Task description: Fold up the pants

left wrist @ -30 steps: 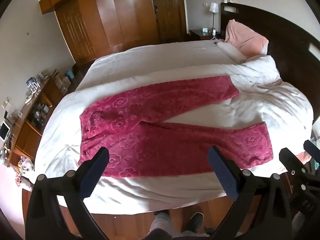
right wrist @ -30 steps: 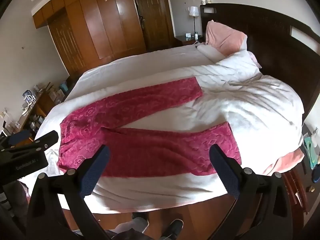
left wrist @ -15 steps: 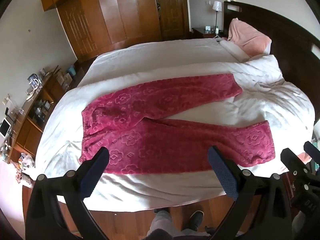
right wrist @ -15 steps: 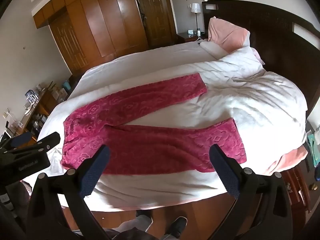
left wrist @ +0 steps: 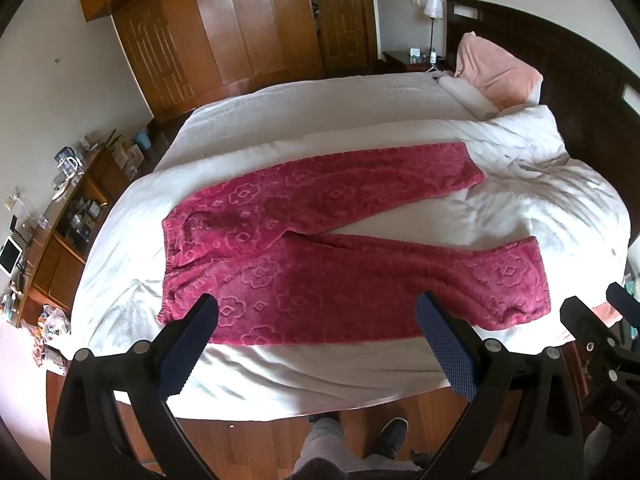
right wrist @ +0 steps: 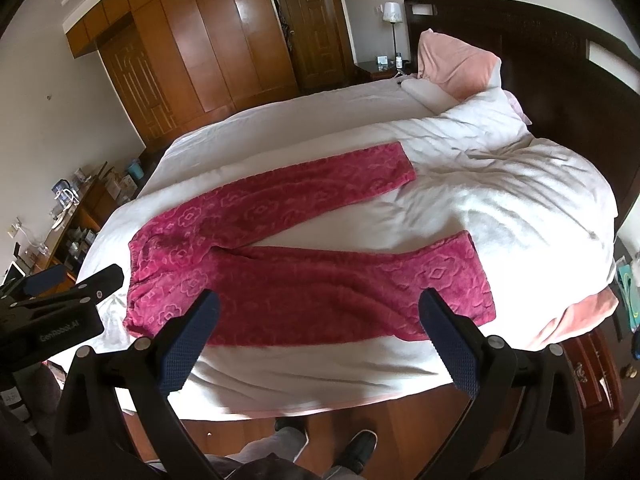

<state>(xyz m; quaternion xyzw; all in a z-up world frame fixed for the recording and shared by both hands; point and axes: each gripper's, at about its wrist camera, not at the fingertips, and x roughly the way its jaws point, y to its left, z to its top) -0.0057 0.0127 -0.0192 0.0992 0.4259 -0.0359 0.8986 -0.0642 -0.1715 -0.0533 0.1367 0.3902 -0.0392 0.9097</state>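
Both grippers drew nearer the pants [left wrist: 320, 256], jaws wide, empty; only right view shows dresser [right wrist: 592, 368].

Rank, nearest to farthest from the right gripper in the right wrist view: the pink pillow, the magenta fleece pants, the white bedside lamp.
From the right gripper:
1. Magenta fleece pants, spread flat on the white bed just beyond the gripper.
2. Pink pillow, at the dark headboard, far right.
3. White bedside lamp, on the nightstand beyond the bed, by the wall.
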